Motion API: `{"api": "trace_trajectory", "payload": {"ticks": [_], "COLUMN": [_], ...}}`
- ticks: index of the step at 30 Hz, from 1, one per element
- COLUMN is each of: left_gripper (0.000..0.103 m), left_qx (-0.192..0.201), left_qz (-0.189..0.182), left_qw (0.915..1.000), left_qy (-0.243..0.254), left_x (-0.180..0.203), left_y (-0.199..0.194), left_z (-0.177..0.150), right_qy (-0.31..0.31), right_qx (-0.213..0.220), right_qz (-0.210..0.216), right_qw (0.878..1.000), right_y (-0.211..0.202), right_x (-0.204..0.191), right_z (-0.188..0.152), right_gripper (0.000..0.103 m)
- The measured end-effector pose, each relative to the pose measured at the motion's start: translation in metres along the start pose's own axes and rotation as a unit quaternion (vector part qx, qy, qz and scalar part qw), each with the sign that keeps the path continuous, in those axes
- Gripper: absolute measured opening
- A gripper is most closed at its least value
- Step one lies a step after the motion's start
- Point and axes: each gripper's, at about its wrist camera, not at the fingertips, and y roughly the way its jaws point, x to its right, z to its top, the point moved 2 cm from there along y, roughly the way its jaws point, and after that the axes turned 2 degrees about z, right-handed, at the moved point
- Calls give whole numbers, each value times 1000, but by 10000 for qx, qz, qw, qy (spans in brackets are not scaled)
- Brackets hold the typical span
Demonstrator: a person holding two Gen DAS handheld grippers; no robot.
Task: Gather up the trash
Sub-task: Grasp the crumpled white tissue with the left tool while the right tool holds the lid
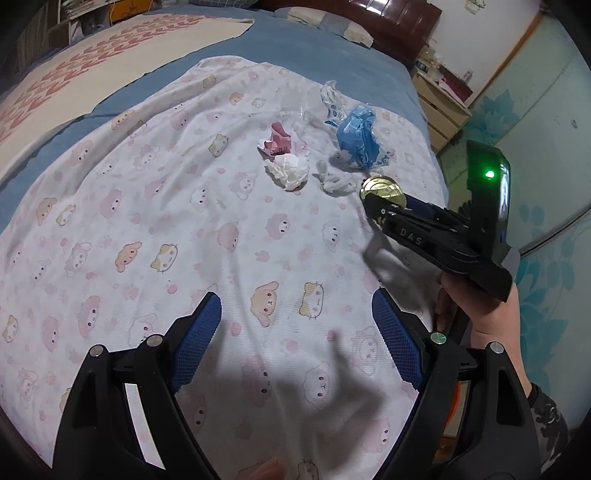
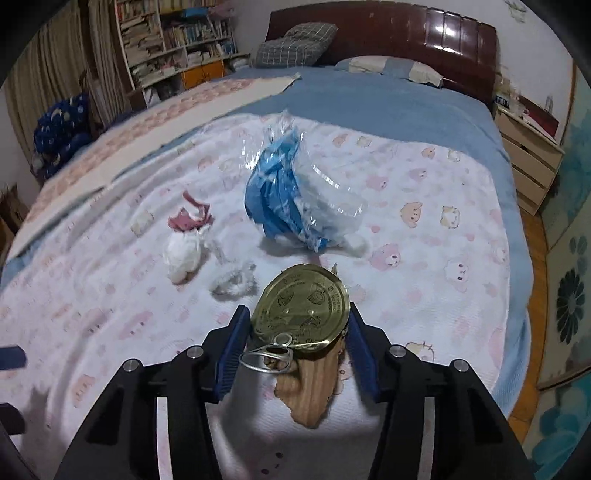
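A bedroom: blue bedspread (image 2: 388, 107) under a white blanket (image 1: 184, 229) printed with pink and cream cartoon animal heads, soft and faintly rippled, with a dark glossy wooden headboard (image 2: 424, 33) behind and crammed bookshelves (image 2: 177, 40) off to the left. Stamped on the side of the right gripper (image 2: 295, 328), seen from the left wrist view, the letters "DAS"; embossed on the gold can lid (image 2: 303, 306), small curved lettering and pictograms too fine to read. Lid round, thin metal, brassy sheen, silver ring-pull (image 2: 267, 358) hanging at its near edge, clamped edge to edge between the ribbed blue pads (image 2: 231, 354) of the right gripper, raised above the blanket. Below the lid, a ragged tan scrap (image 2: 310, 391) like torn card, whether held along with it unclear. Left gripper (image 1: 295, 339) spread wide over bare blanket, nothing between its blue textured pads (image 1: 197, 332). Farther up the blanket, a loose cluster of trash: crumpled blue plastic bag (image 2: 277, 199) wrapped in clear crinkled film, crushed white tissue ball (image 2: 183, 254), torn pink paper scrap (image 2: 190, 218) touching the tissue, small twisted white wrapper (image 2: 232, 282) nearest the lid.
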Motion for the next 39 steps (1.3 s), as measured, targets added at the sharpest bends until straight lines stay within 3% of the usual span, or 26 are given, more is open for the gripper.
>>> {"api": "trace_trajectory", "payload": {"ticks": [1,3,17,23,26,30,37,39], "left_gripper": [83,83,83,83,83,83,83,83], "left_qx": [2,-10,-69,-101,-112,-117,-141,-163], "left_qz": [-2,-22,-52,-51,-68,-102,-136,-90], "left_qw": [10000,10000,9999,9999,9998,9998,9997,9997], "left_qy": [-12,-15,-58,-116,-113,-132,-165,-163], "left_x": [0,1,6,3,3,2,-2,-2], "left_y": [0,0,5,7,7,7,7,7], "left_z": [0,1,1,1,2,3,3,2], "right_qy": [-11,8,287,141,153,138,138,165], "right_qx": [-6,18,93,112,100,207,256,195], "right_qz": [30,87,444,303,264,200,234,252], "right_qw": [10000,10000,9986,9994,9995,9995,9993,9994], "right_y": [-1,-6,-18,-16,-12,-9,3,9], "right_x": [0,-1,9,1,1,-2,-4,-3], "right_z": [1,3,4,7,9,15,28,30], "right_gripper": [49,10,10,12,23,48,47,37]}}
